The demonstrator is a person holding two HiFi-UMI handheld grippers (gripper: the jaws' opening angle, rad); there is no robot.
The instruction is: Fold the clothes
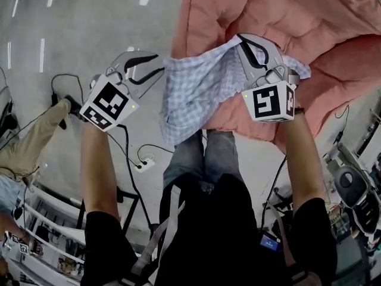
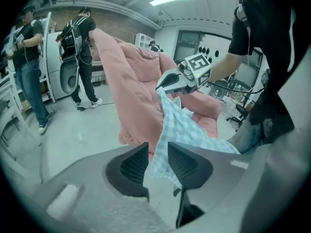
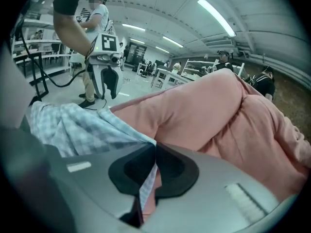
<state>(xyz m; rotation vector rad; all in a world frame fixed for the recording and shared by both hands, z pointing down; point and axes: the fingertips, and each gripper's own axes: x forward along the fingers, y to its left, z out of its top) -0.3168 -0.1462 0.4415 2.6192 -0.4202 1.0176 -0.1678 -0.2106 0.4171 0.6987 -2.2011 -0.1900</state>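
A blue-and-white checked cloth [image 1: 196, 88] hangs spread between my two grippers, above the floor and in front of a pink quilt [image 1: 333, 34]. My right gripper [image 1: 242, 40] is shut on the cloth's right corner; in the right gripper view its pads [image 3: 167, 164] pinch a strip of the checked cloth [image 3: 82, 127]. My left gripper [image 1: 159, 64] is at the cloth's left edge. In the left gripper view the left gripper [image 2: 158, 147] shows a gap between its jaws, and the checked cloth [image 2: 180, 130] runs loosely through that gap.
The pink quilt [image 2: 131, 96] is heaped on a piece of furniture ahead. Cables and a power strip [image 1: 144, 161] lie on the floor. Two people [image 2: 80, 47] stand by a white machine at the far left. A metal rack [image 1: 41, 243] stands at the lower left.
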